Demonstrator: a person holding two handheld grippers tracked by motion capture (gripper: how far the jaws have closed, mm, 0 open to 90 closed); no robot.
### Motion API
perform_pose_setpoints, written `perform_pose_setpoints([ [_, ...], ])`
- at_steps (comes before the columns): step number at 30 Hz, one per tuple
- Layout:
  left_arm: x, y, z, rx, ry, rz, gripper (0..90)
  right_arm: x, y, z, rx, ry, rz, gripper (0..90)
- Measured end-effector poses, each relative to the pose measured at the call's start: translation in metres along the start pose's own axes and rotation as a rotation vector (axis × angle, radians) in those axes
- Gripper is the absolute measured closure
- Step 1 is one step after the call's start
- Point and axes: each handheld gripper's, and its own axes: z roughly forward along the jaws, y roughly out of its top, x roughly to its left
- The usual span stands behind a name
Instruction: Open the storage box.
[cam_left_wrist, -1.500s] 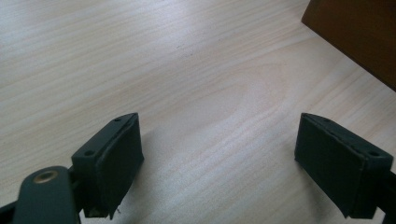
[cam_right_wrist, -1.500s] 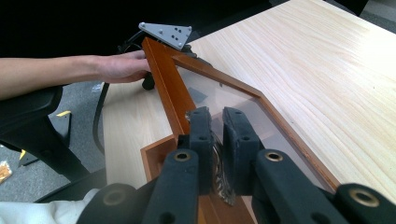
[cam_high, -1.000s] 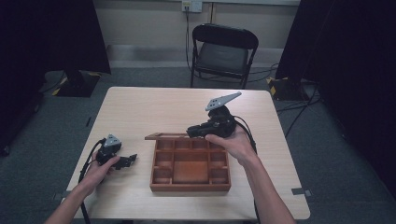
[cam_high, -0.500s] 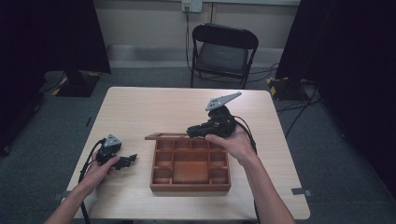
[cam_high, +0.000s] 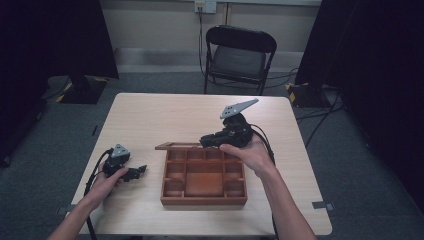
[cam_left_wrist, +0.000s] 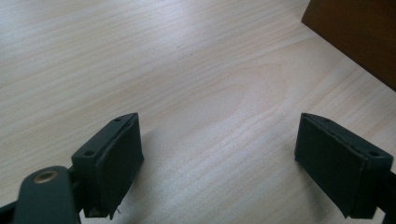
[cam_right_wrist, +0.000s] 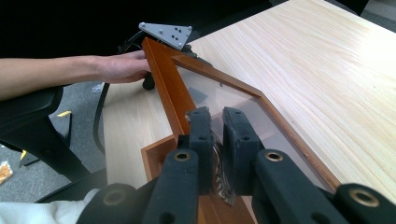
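Observation:
A brown wooden box (cam_high: 204, 200) with several compartments sits on the table's near middle. Its glazed lid (cam_high: 176, 146) stands swung up along the far side, seen edge-on from above. My right gripper (cam_high: 204, 141) is at the box's far edge, held by a hand, with its jaws shut on the lid's wooden frame (cam_right_wrist: 166, 79); the pads (cam_right_wrist: 201, 126) pinch that rail in the right gripper view (cam_right_wrist: 215, 116). My left gripper (cam_high: 141, 171) rests on the table left of the box, open with bare tabletop between its pads (cam_left_wrist: 219, 154). The box wall (cam_left_wrist: 355, 32) shows at its upper right.
The light wood table (cam_high: 165, 115) has free room behind and left of the box. A black folding chair (cam_high: 239, 55) stands beyond the far edge. Cables trail from both grippers. Dark curtains hang on both sides of the room.

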Motion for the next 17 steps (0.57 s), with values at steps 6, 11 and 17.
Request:
perform_pose_setpoints([
  [6,-0.0001,0.0,0.0001,0.0,-0.001,-0.002,14.3,-0.0001,-0.0001,0.0,0.001,0.003,-0.001,82.7],
  [11,0.0,0.0,0.0,0.0,0.0,0.0,14.3,-0.0003,0.0,0.0,0.0,0.003,-0.001,82.7],
  [17,0.0001,0.0001,0.0,0.001,0.0,0.001,14.2,-0.0006,-0.0002,0.0,-0.001,0.004,0.0,82.7],
])
